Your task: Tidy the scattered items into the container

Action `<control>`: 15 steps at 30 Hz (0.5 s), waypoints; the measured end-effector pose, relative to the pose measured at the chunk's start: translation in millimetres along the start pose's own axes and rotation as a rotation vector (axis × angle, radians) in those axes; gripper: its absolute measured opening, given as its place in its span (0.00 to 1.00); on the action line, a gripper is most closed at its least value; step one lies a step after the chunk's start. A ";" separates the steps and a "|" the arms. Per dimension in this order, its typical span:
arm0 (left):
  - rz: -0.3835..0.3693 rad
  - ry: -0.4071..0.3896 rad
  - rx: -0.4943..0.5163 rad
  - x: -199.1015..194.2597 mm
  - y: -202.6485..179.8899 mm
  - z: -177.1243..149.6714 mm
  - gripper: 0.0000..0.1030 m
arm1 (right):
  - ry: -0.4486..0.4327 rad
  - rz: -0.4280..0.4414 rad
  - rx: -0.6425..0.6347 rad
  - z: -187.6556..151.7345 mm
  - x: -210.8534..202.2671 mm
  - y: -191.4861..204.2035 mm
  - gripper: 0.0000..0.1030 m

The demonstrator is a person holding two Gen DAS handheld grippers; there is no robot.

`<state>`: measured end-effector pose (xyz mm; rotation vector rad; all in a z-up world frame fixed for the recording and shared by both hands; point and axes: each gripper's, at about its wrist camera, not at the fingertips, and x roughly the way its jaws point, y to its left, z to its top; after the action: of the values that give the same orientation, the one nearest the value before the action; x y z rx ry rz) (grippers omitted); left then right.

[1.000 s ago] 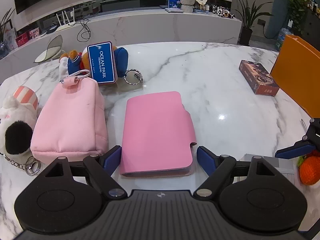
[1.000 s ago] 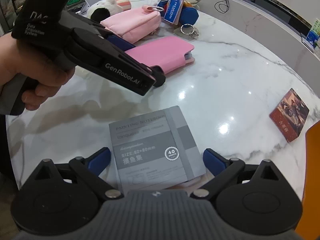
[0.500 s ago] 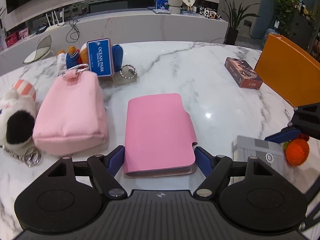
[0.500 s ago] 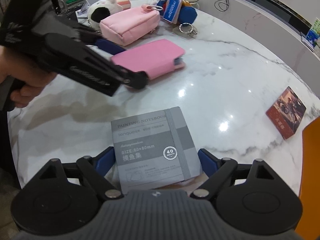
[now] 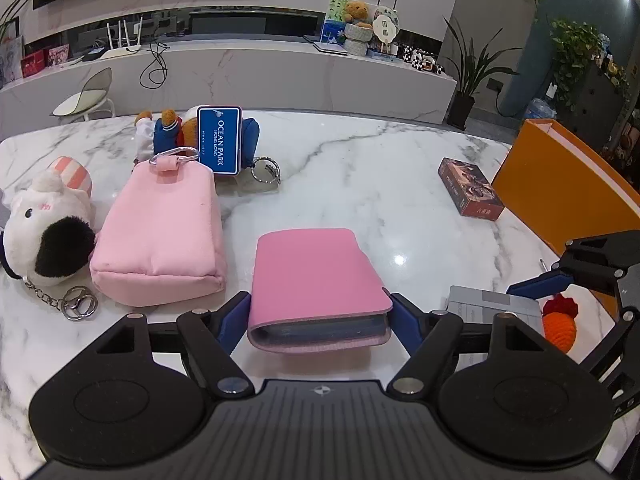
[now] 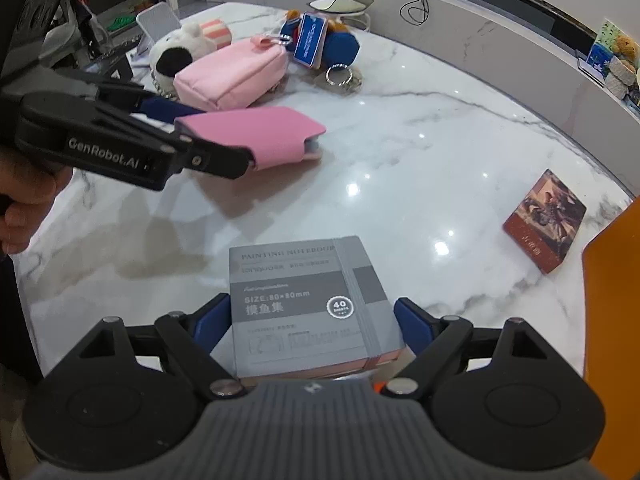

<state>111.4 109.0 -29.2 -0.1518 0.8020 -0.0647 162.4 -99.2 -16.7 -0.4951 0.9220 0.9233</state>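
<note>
- Plush cow keychain (image 5: 46, 236): far left on the marble desk (image 5: 380, 184).
- Pink pouch (image 5: 160, 236): beside the cow, lying flat.
- Left hand-held gripper (image 5: 320, 316): fingers clamped on both sides of the pink card holder (image 5: 316, 272), lifted clear of the desk.
- Right hand-held gripper (image 6: 312, 320): fingers pressed against the grey notebook (image 6: 304, 300).
- Card box (image 5: 470, 192): near the orange container (image 5: 560, 184), far right.

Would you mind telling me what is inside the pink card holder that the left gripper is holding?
Through the open end of the pink card holder, a stack of bluish sleeves or cards shows edge-on. The cover hides what they are or whether anything is printed on them.
</note>
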 end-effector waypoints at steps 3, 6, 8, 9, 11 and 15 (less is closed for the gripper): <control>0.001 -0.007 0.002 -5.0 -2.1 -0.4 0.83 | -0.012 -0.001 0.010 1.8 -4.1 -1.9 0.85; 0.002 -0.022 0.010 -13.5 -5.6 1.8 0.83 | -0.026 -0.001 0.019 3.1 -8.1 -3.9 0.85; 0.004 -0.032 0.016 -19.3 -7.8 3.6 0.83 | -0.036 0.000 0.025 4.6 -11.4 -5.0 0.85; 0.004 -0.035 0.018 -21.4 -8.8 4.2 0.83 | -0.043 -0.001 0.028 5.4 -13.0 -5.3 0.85; 0.007 -0.035 0.018 -23.2 -10.2 5.0 0.83 | -0.053 -0.002 0.035 7.1 -15.9 -5.8 0.85; 0.012 -0.035 0.018 -26.9 -13.2 6.5 0.80 | -0.066 0.000 0.036 8.4 -21.3 -5.4 0.85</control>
<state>97.4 99.9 -3.6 -0.1306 0.7673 -0.0574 164.9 -105.8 5.8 -0.4312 0.8769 0.9163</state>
